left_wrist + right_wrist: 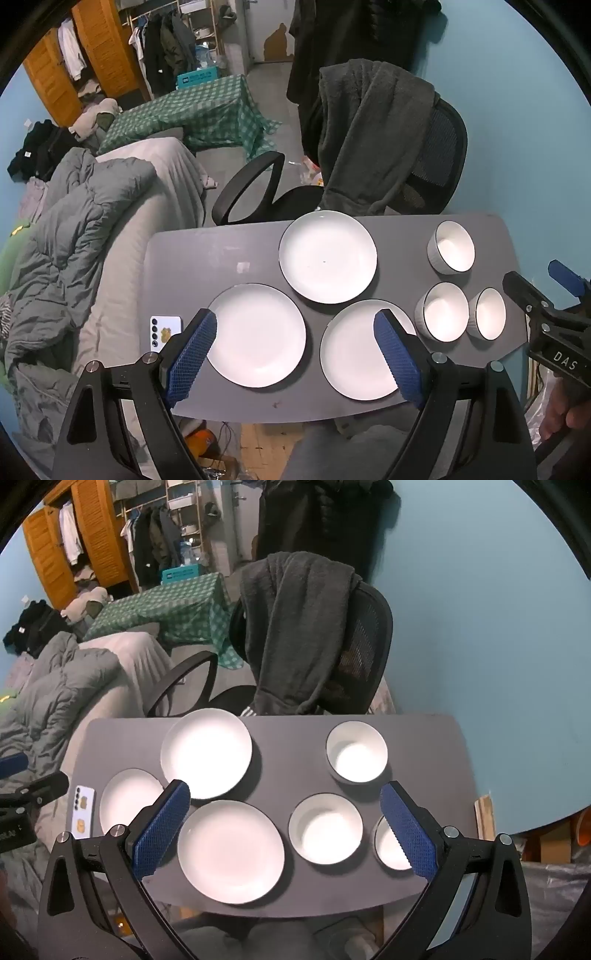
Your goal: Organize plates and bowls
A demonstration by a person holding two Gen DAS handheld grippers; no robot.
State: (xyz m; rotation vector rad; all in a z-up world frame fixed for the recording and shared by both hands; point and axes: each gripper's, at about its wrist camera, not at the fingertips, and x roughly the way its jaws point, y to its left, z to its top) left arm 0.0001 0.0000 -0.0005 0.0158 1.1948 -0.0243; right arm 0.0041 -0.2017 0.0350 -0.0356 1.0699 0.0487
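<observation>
Three white plates lie on the grey table (207,254): one at the back (327,256), one front left (258,334), one front right (360,350). Three white bowls stand to the right: one at the back (451,246), two in front (443,312) (488,314). My left gripper (295,350) is open and empty above the two front plates. My right gripper (284,823) is open and empty above the front right plate (231,851) and the front bowls (325,829) (389,849). The back plate (207,752), left plate (127,799) and back bowl (357,751) also show there.
A white phone (165,329) lies at the table's left edge. An office chair (373,147) draped with a dark blanket stands behind the table. A bed with grey bedding (74,229) is on the left. The blue wall (524,129) is on the right.
</observation>
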